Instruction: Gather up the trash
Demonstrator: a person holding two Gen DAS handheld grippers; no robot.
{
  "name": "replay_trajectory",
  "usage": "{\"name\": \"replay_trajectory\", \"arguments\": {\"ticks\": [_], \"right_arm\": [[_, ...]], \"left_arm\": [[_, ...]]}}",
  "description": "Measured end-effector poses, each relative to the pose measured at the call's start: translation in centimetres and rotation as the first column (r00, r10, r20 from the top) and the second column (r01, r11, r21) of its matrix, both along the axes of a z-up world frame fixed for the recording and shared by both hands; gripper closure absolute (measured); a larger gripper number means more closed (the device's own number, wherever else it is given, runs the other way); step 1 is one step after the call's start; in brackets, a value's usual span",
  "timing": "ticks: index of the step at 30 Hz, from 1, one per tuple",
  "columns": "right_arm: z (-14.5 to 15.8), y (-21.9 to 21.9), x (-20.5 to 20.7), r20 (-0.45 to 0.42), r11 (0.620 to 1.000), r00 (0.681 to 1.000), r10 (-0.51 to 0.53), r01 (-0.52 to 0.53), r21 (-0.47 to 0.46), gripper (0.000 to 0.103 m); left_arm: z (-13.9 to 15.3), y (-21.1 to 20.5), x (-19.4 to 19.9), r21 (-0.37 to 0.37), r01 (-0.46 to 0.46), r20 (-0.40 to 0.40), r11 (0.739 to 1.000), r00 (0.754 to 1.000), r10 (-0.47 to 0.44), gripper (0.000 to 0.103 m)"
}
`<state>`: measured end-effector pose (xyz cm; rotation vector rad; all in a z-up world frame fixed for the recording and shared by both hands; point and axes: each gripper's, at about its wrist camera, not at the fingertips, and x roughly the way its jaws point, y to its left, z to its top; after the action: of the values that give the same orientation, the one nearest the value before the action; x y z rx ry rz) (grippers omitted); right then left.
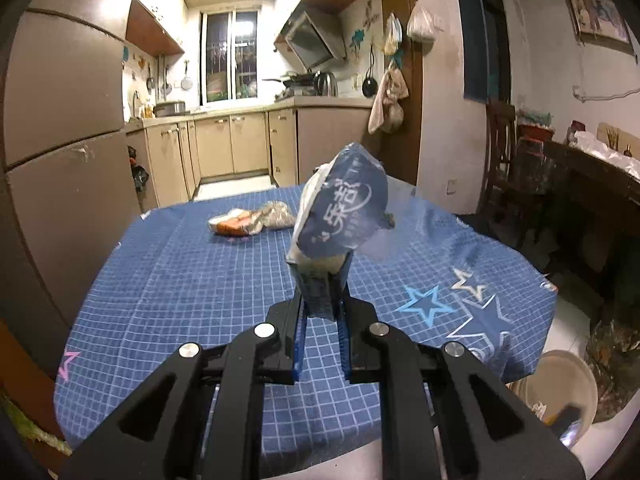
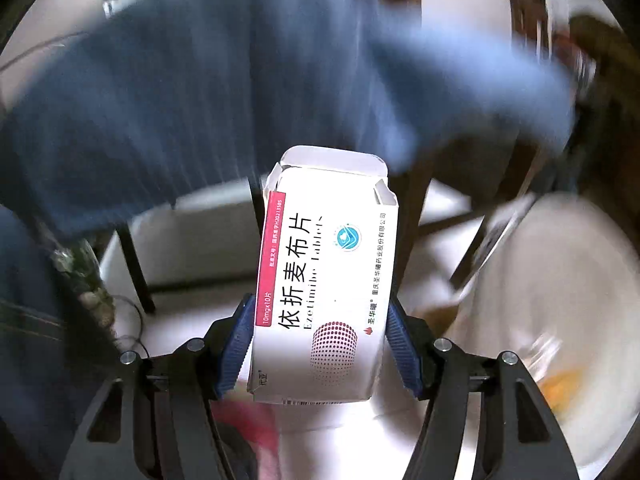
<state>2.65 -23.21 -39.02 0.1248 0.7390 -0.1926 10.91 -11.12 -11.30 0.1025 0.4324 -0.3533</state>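
Left gripper [image 1: 320,276] jaws clamping crumpled blue wrapper [image 1: 344,210] above blue checked tablecloth [image 1: 180,280], orange packet [image 1: 250,222] beyond

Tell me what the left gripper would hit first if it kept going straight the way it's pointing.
Probably the blue checked tablecloth. The left gripper, shut on a blue plastic wrapper, points slightly downward over it. The crumpled orange-and-white packet lies left of that line, though depth is unclear.

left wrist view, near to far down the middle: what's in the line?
Left gripper, shut on a blue wrapper → bare blue checked tablecloth → crumpled orange-and-clear packet lying on the cloth → far table edge → kitchen cabinets → window.
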Motion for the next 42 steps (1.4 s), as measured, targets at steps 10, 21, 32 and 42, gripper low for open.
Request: {"name": "replay_trajectory", "arguments": {"ticks": [10,21,32,42], "right_arm": [[21.7,-3.8,-2.2,0.346,0.99,0.938,-0.036,0.081,-0.116,0.039],[38.6,-8.8,-4.9,0.505,0.964,0.863,-0.013,0.146,-0.224,0.038],[40.7,-10.3,-6.6,0.52,0.955,0.853,-0.044,0.188,-0.229,0.038],[38.1,-9.7,-6.6,0.499,0.962,0.865,-0.048,0.175,-0.211,0.038]], "left_arm": [[3.4,-3.2,-3.5,-0.024,0.053,0.078,0.998,0.996,-0.051,0.091],[5.1,-7.6,-5.2,-0.012,0.142,0.121,0.99,0.983,-0.139,0.091],[6.6,-8.4,-5.6,-0.043,0.151,0.151,0.988,0.978,-0.143,0.091],[6.7,-8.1,-5.7,-0.045,0.149,0.148,0.988,0.979,-0.141,0.091]]}}
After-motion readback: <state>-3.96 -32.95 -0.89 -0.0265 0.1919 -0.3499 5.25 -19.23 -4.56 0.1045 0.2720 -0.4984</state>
